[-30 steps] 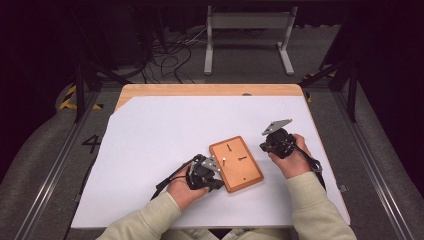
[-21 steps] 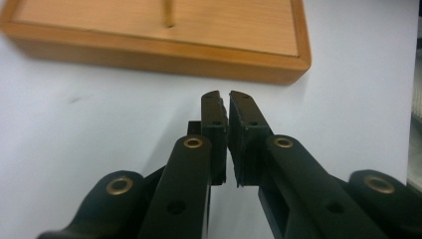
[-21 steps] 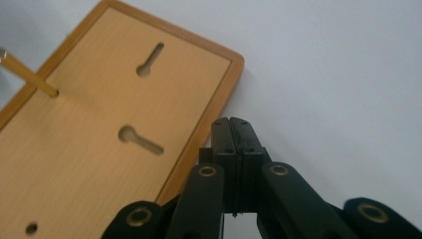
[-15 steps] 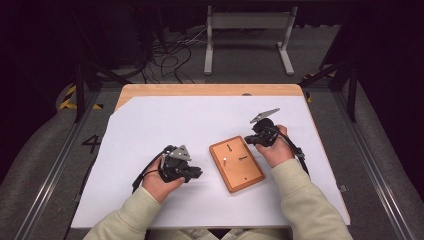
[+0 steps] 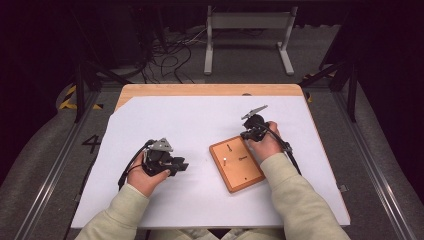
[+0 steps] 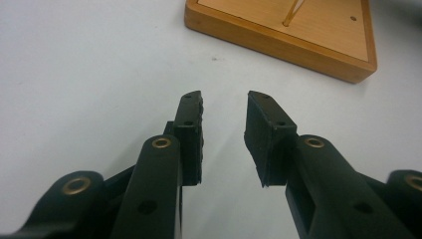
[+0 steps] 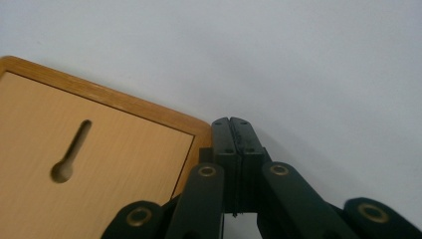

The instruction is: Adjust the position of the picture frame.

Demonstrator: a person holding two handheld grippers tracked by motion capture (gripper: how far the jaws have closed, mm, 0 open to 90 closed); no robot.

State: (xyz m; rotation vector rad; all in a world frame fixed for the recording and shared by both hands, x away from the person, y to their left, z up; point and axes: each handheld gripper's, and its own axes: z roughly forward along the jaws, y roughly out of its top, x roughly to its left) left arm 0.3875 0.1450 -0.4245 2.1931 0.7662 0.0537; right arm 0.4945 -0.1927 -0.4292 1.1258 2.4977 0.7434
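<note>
Two hand-held black two-jaw grippers flank a flat rectangular wooden board with a keyhole slot [image 5: 236,163], which lies just right of centre in the high view on the white-covered table [image 5: 200,120]. At lower left, the left gripper [image 5: 181,166] has just been opening, its jaws parted with nothing between them; the right gripper [image 5: 247,135], jaws pressed together and empty, sits at the board's upper right corner. Judging by this, the board is being nudged into place, and the next move calls for a steady push along its edge.
</note>
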